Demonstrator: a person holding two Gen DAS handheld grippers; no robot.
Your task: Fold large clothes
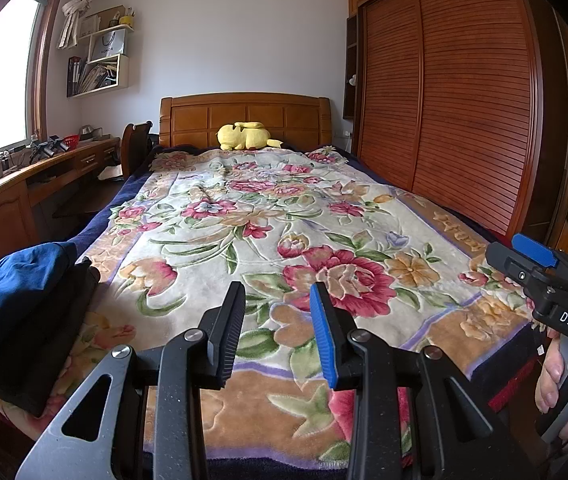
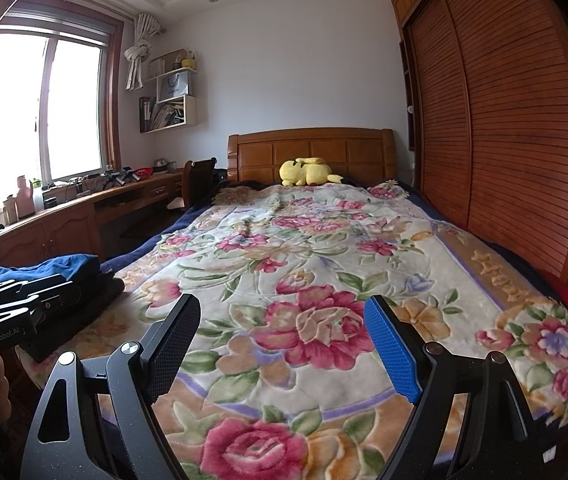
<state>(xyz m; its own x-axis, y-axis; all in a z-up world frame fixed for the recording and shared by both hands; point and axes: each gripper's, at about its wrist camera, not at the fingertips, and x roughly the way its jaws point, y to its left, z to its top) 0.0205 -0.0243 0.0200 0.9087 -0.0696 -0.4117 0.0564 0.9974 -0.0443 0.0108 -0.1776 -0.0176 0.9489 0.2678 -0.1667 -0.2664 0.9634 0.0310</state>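
Folded clothes (image 1: 16,292) stacked at bed (image 1: 363,208) corner. Left gripper (image 1: 278,312) fingers partly open, holding nothing. Right gripper (image 2: 282,340) fingers wide open, empty

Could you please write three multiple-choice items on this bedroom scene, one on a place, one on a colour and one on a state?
1. Where does the stack of folded clothes lie on the bed?
A. at the near left corner
B. against the headboard
C. in the middle

2. What colour is the top garment of that stack?
A. red
B. blue
C. white

3. How does the right tool stand?
A. shut on a shirt
B. shut, empty
C. open, empty

Answers: 1 A, the stack sits at the blanket's near left edge. 2 B, blue fabric lies over darker pieces. 3 C, only the floral blanket shows between its spread fingers.
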